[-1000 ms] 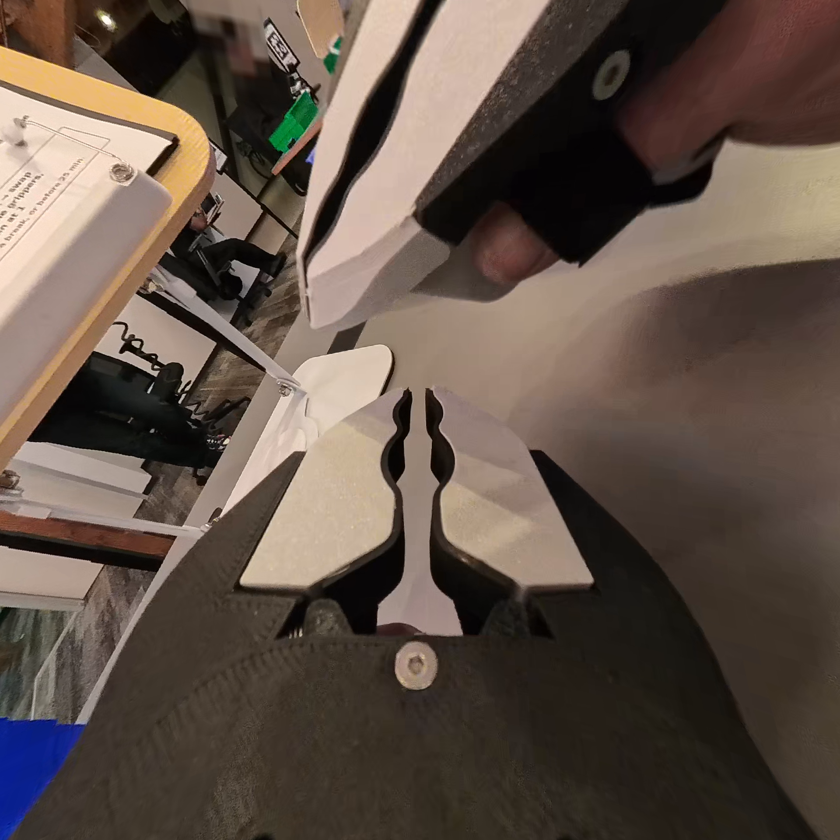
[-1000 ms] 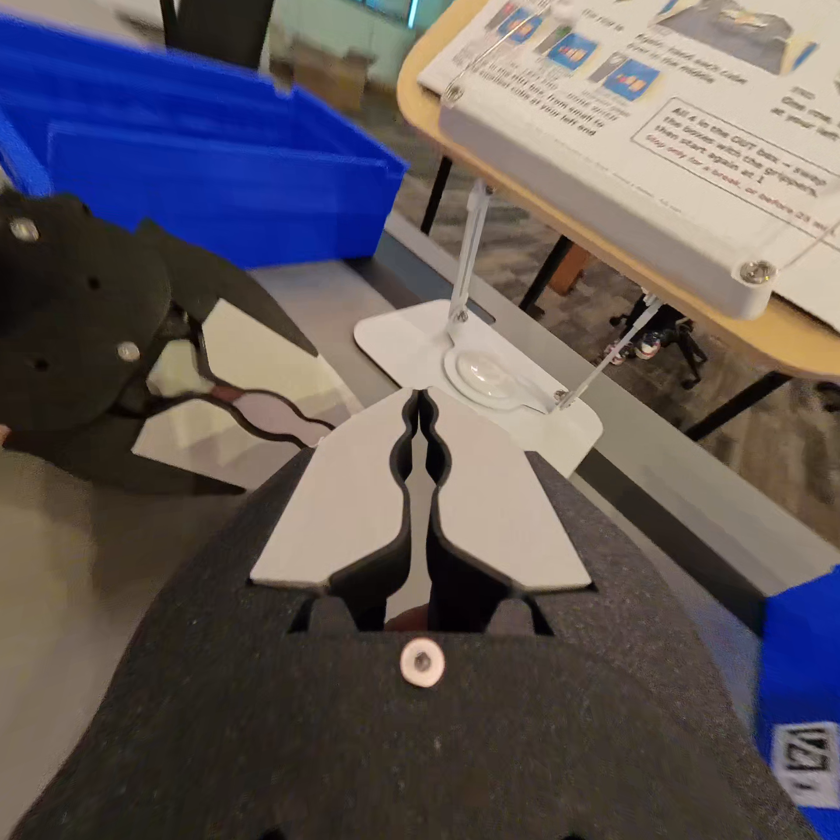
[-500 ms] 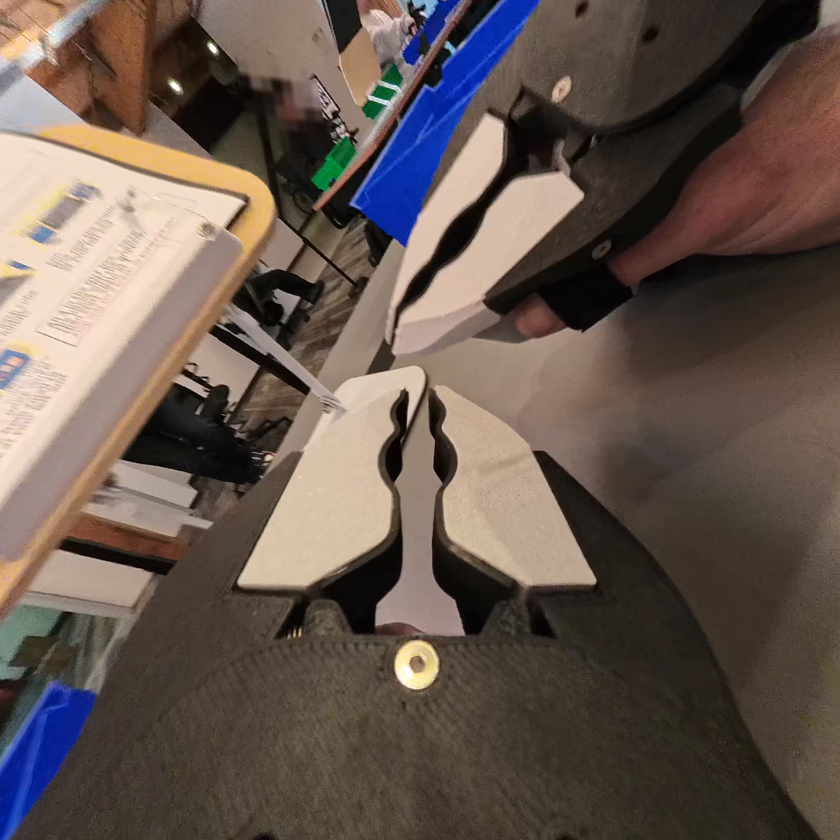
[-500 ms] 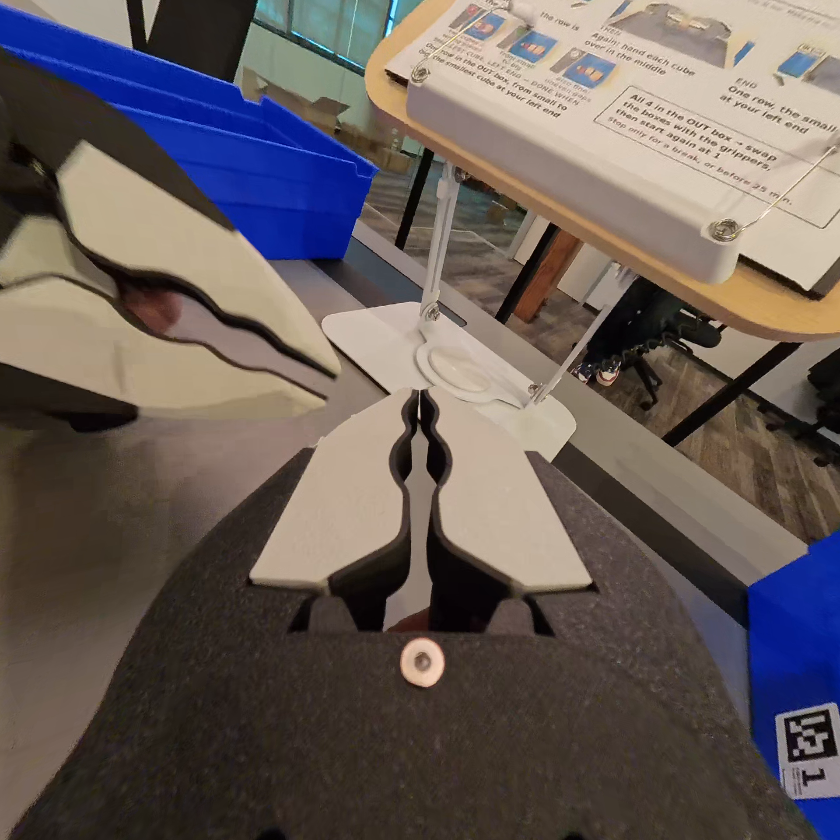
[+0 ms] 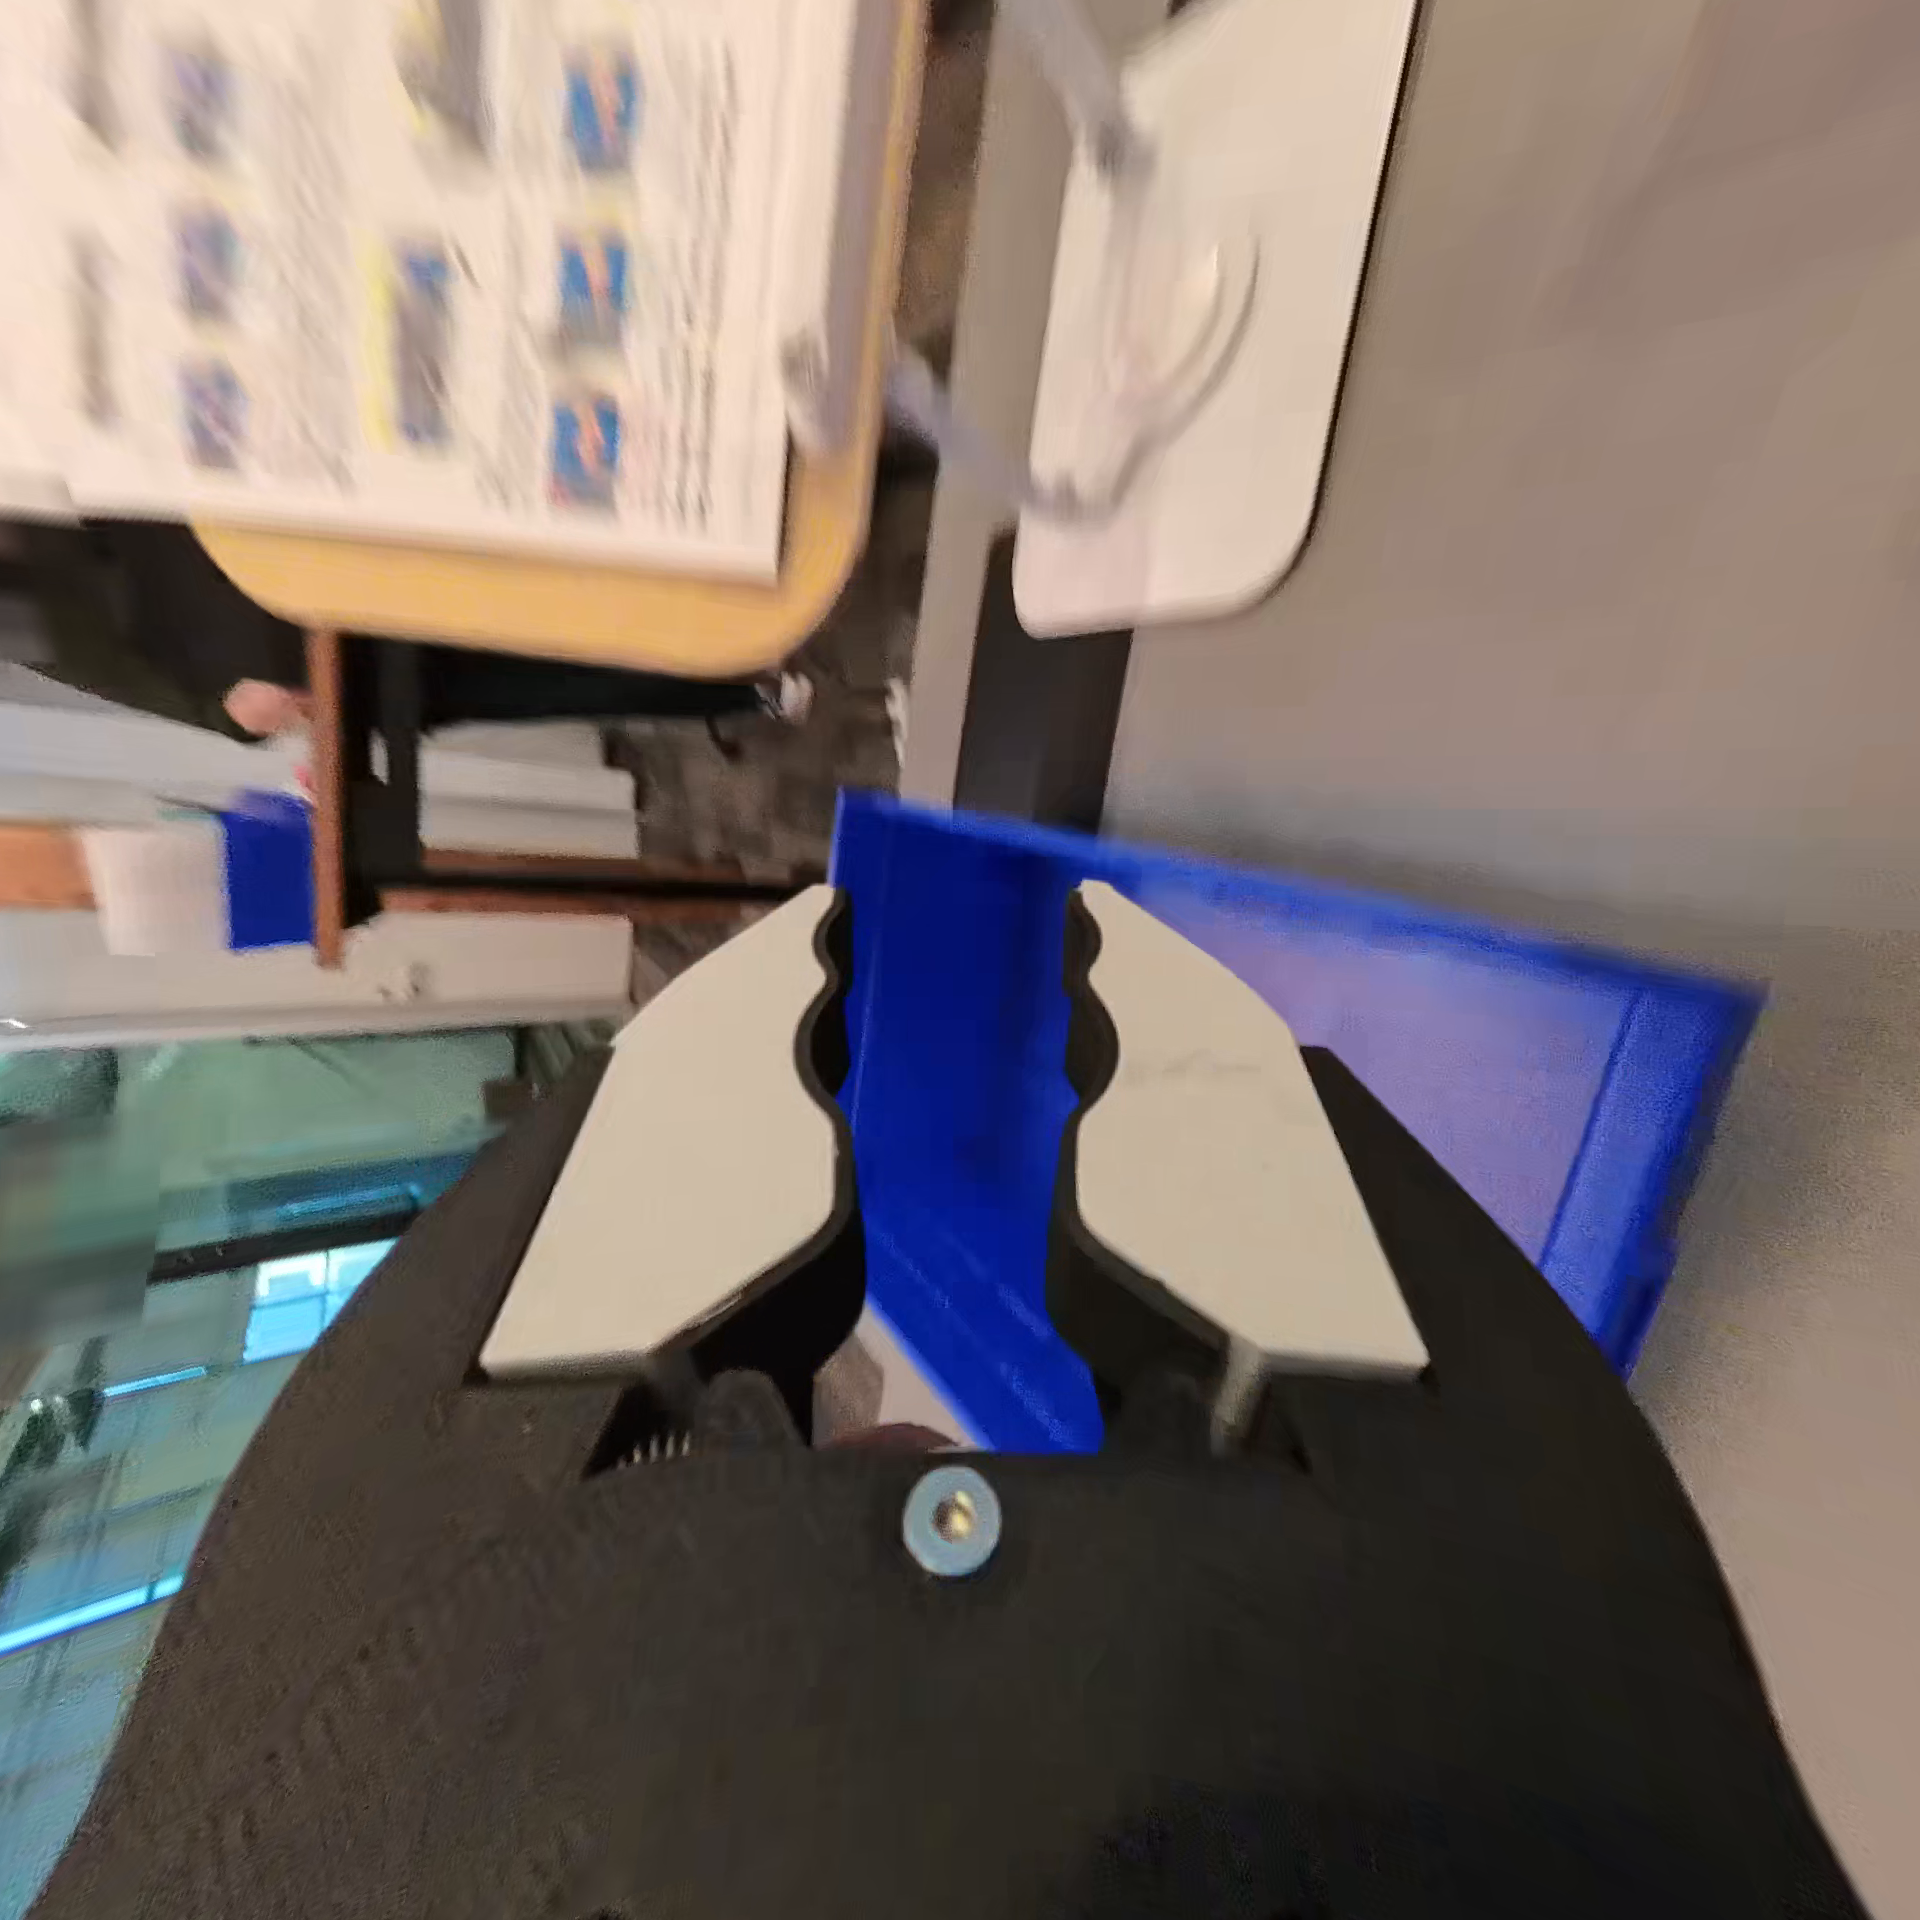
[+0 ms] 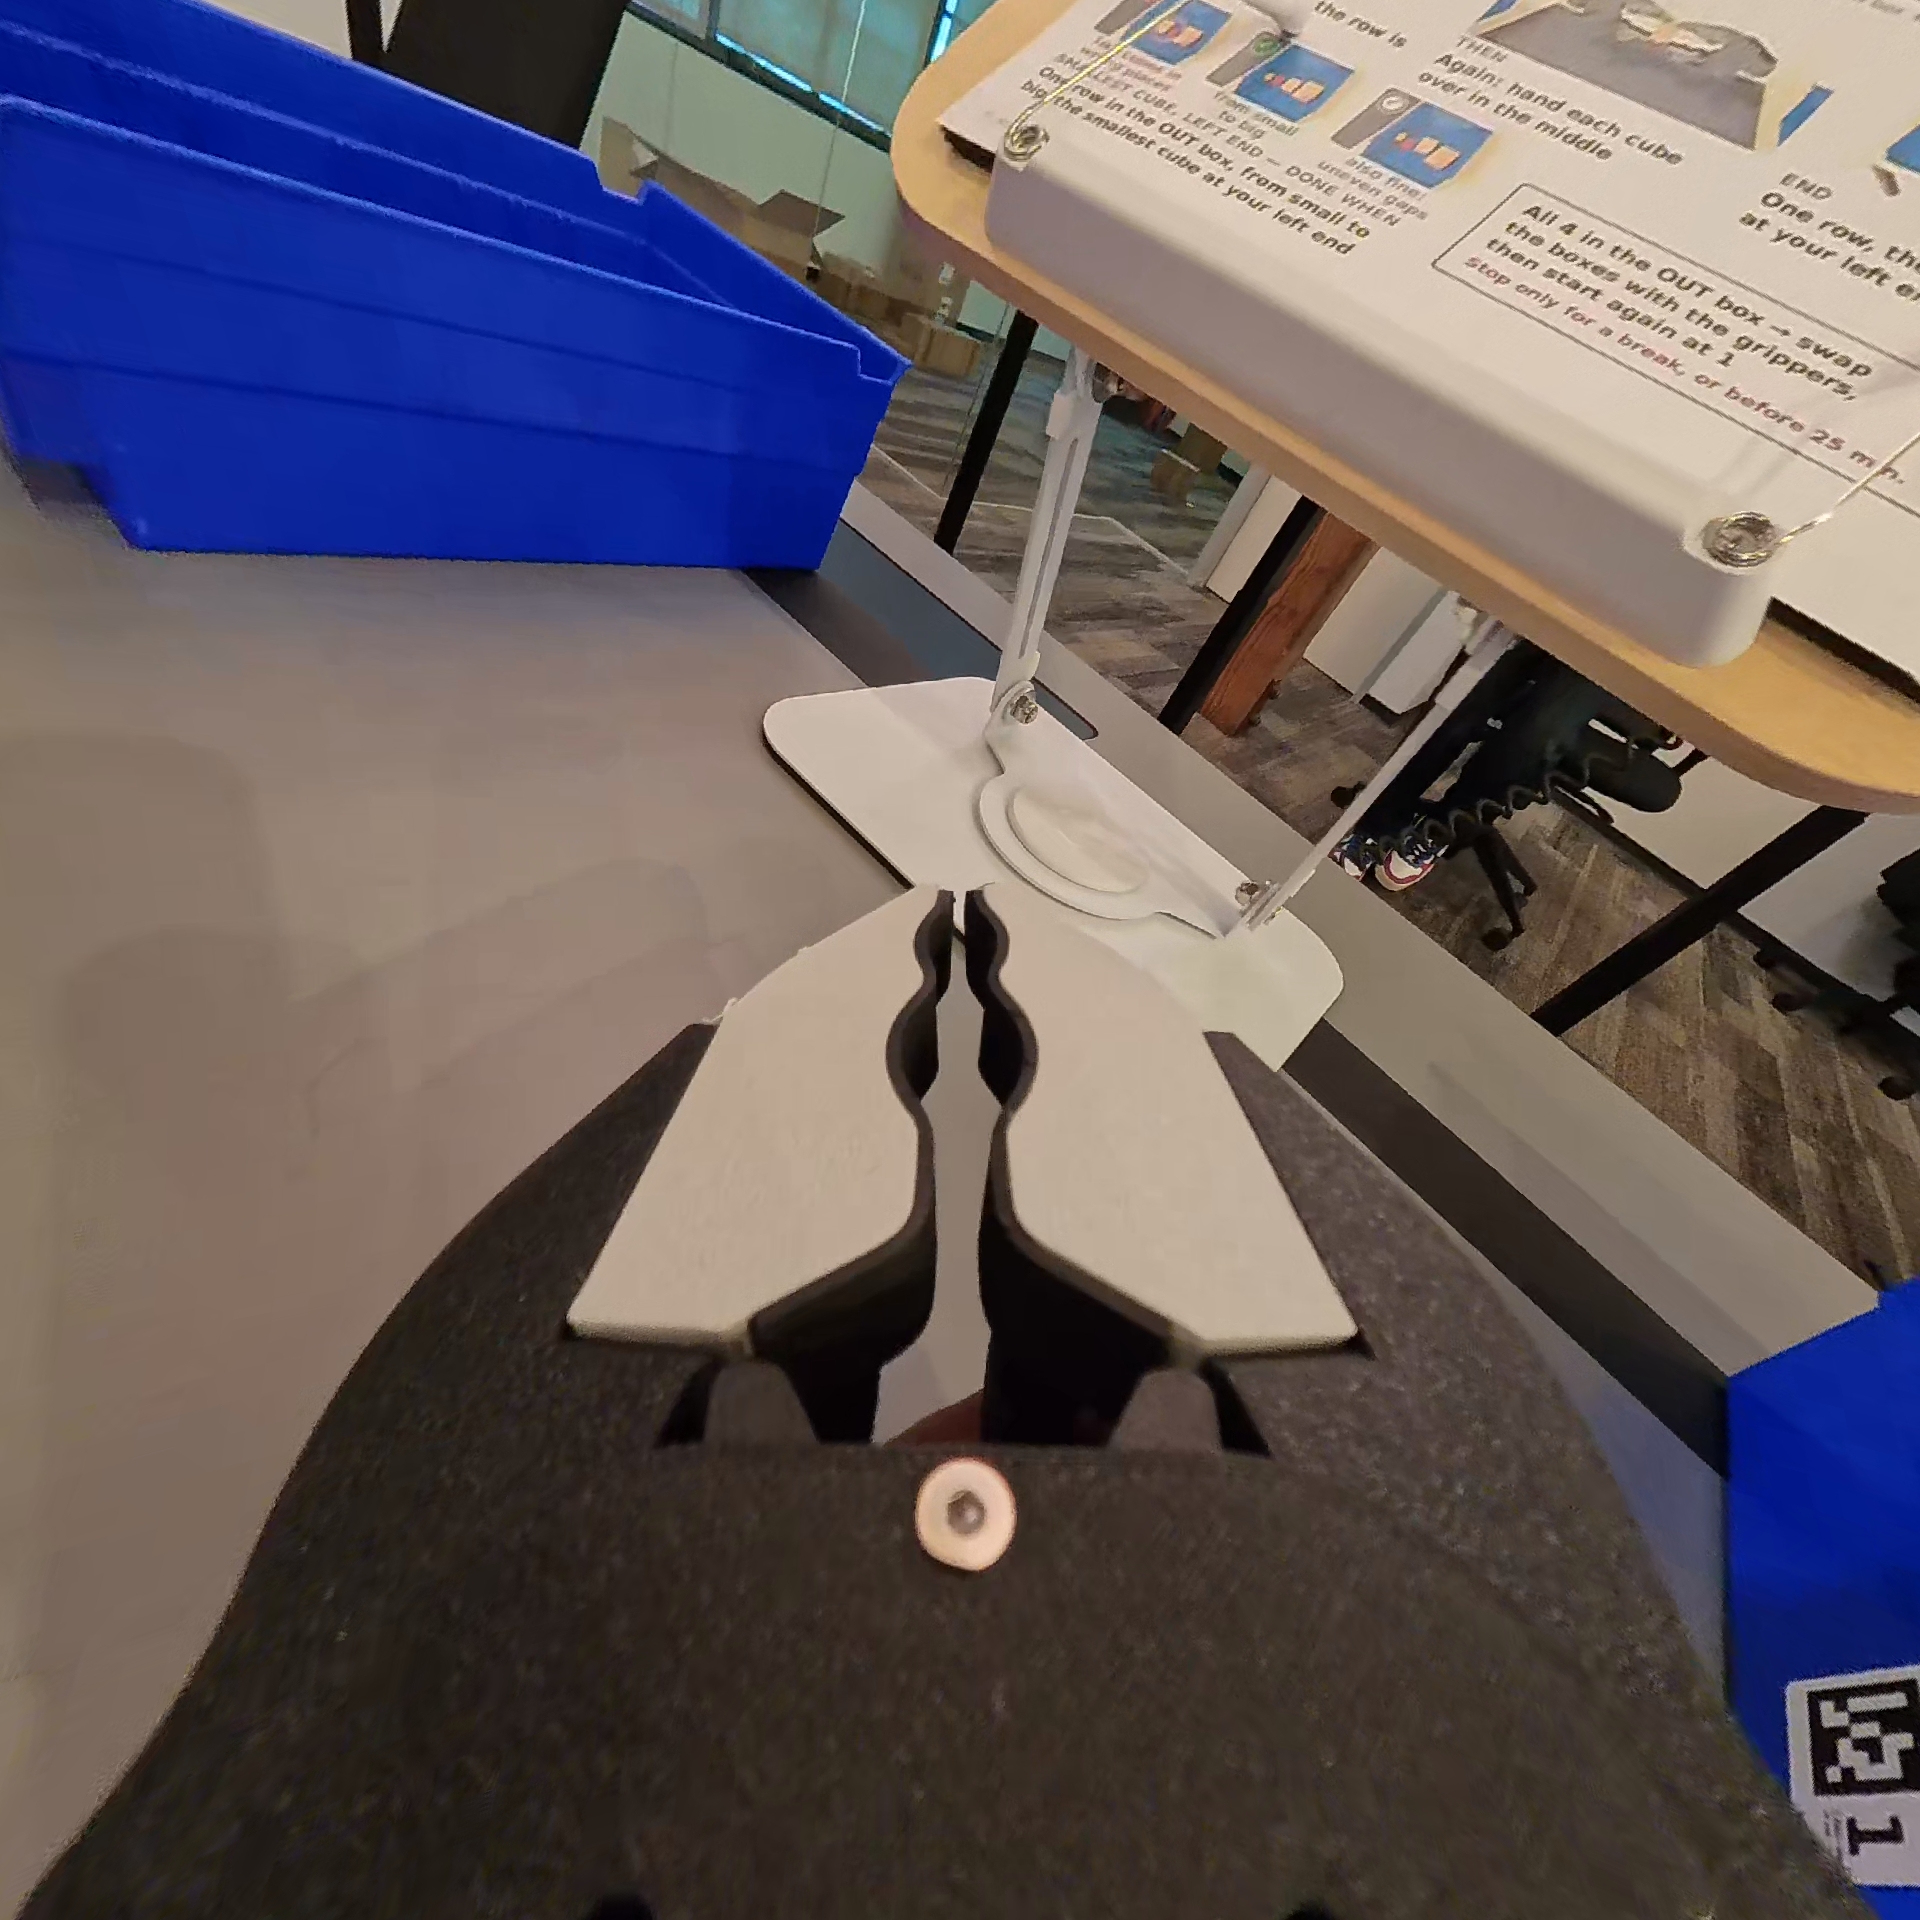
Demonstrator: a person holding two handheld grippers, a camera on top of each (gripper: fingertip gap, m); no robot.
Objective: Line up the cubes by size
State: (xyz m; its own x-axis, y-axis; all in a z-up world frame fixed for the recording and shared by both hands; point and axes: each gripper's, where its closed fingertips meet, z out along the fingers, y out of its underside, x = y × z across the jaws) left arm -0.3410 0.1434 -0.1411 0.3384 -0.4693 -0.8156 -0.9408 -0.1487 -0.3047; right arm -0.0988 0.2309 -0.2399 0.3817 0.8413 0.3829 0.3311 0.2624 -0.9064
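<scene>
No cubes show in either view. My left gripper (image 5: 956, 894) is open, with its fingers wide apart and nothing pressed between the pads. It is rolled on its side and points at the end of a blue bin (image 5: 1455, 1091), which shows through the gap and lies beyond the fingertips. The picture is blurred by motion. My right gripper (image 6: 958, 899) is shut, with only a thin slit between the pads and nothing in them. It hovers over the grey table (image 6: 364, 831), just short of a white stand base (image 6: 935, 769).
Stacked blue bins (image 6: 416, 416) stand at the table's far left. A blue box with a square code tag (image 6: 1829, 1558) is at the right edge. An instruction board (image 6: 1455, 260) on the white stand overhangs the table edge; it also shows in the left wrist view (image 5: 416, 260).
My left gripper has swung away from the right gripper, rolled over toward the blue bin and opened its jaws. My right gripper stayed shut; the left gripper has left its view.
</scene>
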